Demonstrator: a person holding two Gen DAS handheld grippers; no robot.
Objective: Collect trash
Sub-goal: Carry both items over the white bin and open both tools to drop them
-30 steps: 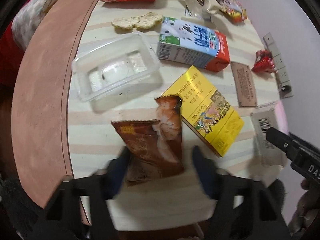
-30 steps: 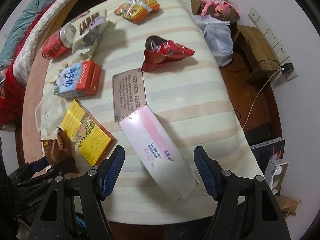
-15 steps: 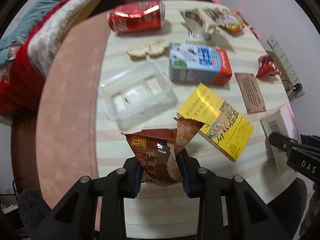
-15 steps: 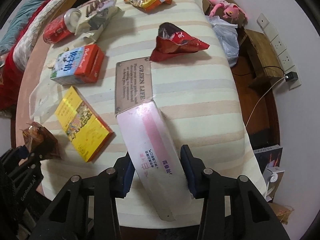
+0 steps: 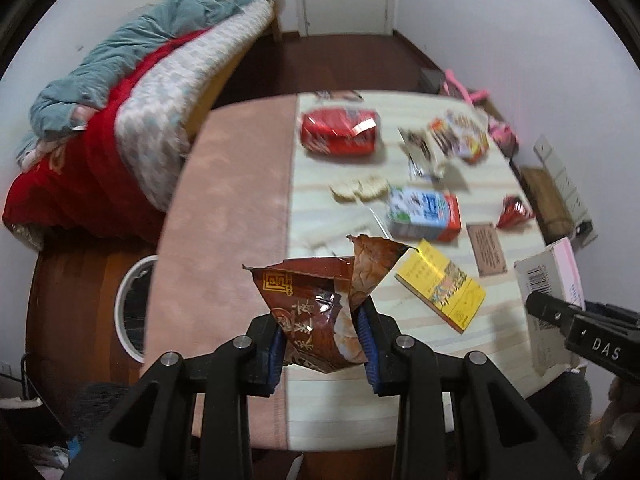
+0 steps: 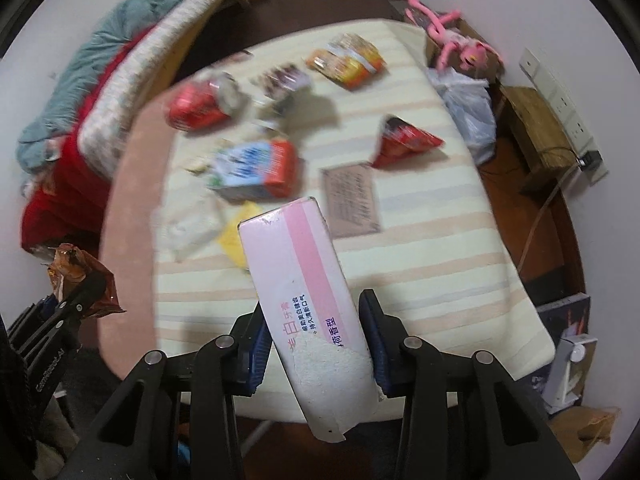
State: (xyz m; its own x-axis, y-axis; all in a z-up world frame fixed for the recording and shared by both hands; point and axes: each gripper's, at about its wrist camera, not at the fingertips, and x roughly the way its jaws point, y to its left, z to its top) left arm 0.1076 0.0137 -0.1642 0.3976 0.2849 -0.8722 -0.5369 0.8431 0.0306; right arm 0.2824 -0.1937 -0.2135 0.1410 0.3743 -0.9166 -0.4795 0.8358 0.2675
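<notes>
Grippers of both hands are shown raised above a table (image 6: 440,240) covered with a cream striped cloth. The left gripper (image 5: 322,340) is closed on a torn brown foil snack wrapper (image 5: 320,300), which is pinched between the blue pads (image 5: 366,340) and held clear of the cloth. The right gripper (image 6: 316,344) is clamped on a long pink-and-white cardboard box (image 6: 304,292), whose torn near end projects past the jaws; whether anything is inside cannot be told. Left on the cloth are a crushed red drink can (image 5: 340,130), a blue, white and orange milk carton (image 5: 424,214), a flat yellow printed box (image 5: 440,290), a red crumpled foil packet (image 6: 404,142), an orange snack bag (image 6: 348,60), pale crackers (image 5: 358,190) and a brown lettered plaque (image 6: 352,200). A white-rimmed bin (image 5: 130,300) is seen on the floor beside the table; its contents cannot be made out.
</notes>
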